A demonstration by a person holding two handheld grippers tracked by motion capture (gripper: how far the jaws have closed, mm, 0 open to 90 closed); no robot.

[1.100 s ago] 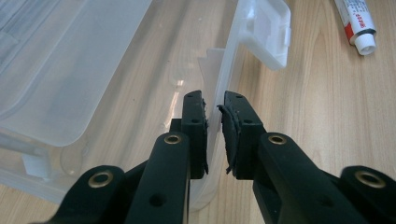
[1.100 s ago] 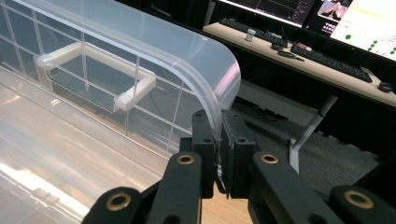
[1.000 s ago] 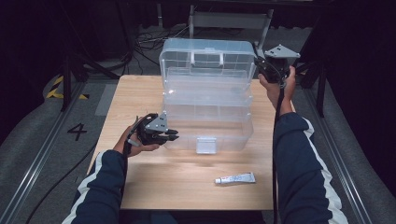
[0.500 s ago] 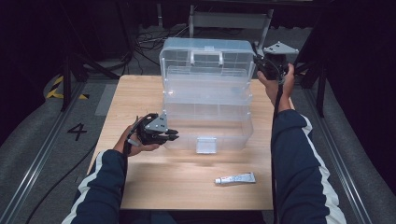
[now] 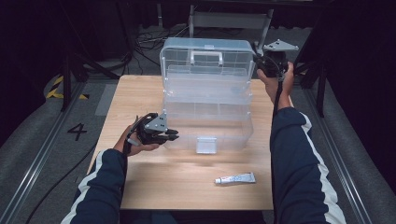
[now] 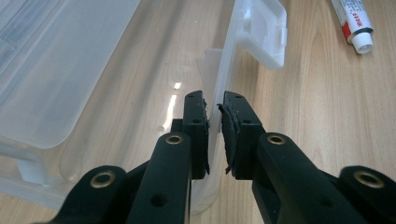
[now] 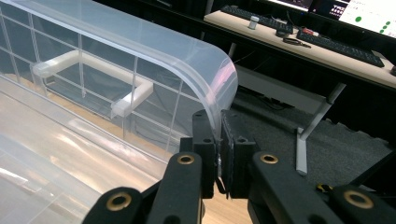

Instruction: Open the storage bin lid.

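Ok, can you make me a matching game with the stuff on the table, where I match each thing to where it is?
Things:
1. left gripper
2. right gripper
3. small tube
4. white handle

Places:
A. lying loose on the wooden table near the front edge
B. clamped on the front wall of the clear box
C. on the raised lid
D. clamped on the edge of the raised lid

Pairs: 1-B, 2-D, 3-A, 4-C
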